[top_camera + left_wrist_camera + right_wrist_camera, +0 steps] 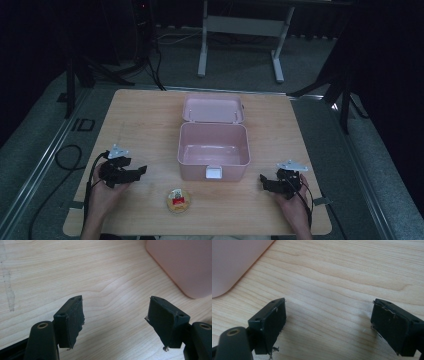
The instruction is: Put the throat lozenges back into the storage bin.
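Grippers flank our open pink box (214,150): left gripper (141,170) & right gripper (262,179) jaws wide apart, holding nothing.

Hardly any readable text. Dark marking on the grey floor (47,125) just left of the table's (150,115) far-left corner, looks like "ID" (83,124) (could be part of a longer mark, can't tell). Small round tin (178,200) on the table in front of the pink box (214,150) has a red and white label on its lid, print too small to read. Both gripper views: bare wood grain and pink plastic, no lettering legible.
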{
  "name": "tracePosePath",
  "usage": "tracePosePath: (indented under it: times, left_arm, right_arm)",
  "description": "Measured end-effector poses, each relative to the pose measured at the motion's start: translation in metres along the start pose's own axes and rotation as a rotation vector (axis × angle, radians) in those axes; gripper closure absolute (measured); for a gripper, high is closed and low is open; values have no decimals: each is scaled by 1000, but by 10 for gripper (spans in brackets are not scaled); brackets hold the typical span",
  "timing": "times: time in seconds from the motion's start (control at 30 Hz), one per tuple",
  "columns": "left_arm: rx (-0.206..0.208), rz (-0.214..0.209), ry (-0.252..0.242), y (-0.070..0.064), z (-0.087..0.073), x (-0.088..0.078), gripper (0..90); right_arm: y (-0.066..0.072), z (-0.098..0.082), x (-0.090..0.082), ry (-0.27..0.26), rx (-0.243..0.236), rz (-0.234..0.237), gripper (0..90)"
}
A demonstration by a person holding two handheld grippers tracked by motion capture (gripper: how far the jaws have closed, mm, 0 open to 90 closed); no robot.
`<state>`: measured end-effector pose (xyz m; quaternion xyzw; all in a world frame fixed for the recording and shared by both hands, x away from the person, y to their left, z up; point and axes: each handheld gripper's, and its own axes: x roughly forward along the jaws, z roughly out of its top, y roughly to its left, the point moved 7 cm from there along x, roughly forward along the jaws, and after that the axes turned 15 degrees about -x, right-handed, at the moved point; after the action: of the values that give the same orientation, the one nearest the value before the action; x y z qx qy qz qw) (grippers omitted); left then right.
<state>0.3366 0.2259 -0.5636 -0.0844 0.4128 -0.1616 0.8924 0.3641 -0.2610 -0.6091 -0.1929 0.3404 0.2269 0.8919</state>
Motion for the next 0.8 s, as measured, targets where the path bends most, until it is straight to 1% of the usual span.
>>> tracePosePath:
  times: [0.03, 0.13, 0.23, 0.27, 0.3, 0.37, 0.43, 0.5, 0.63, 0.8]
  left_arm:
    - [-7, -14, -6, -1, 2, -1, 291]
    - [-8, -27, -7, -2, 5, -2, 287]
    - [3, -28, -4, -4, 7, -2, 254]
    - [7, -34, -4, -5, 8, -3, 254]
    - [20, -42, 3, -8, 9, -3, 250]
    - [36, -33, 6, -10, 9, -2, 247]
    - [48, -36, 14, -12, 9, -1, 247]
    - [62, -24, 21, -12, 9, 0, 248]
    - [65, -37, 29, -15, 8, 1, 252]
    - [98, -40, 47, -20, 7, 1, 258]
  right_arm:
    - [0, 0, 0, 0, 0, 0, 127]
    - [0, 0, 0, 0, 0, 0, 127]
    - [0, 0, 0, 0, 0, 0, 127]
    - [0, 0, 0, 0, 0, 0, 127]
    - [0, 0, 0, 0, 0, 0, 127]
    - [0, 0, 0, 0, -1, 0, 127]
    - [0, 0, 0, 0, 0, 0, 127]
    - [0, 0, 0, 0, 0, 0, 127]
    - [0, 0, 0, 0, 0, 0, 127]
    - [0, 0, 0, 0, 0, 0, 127]
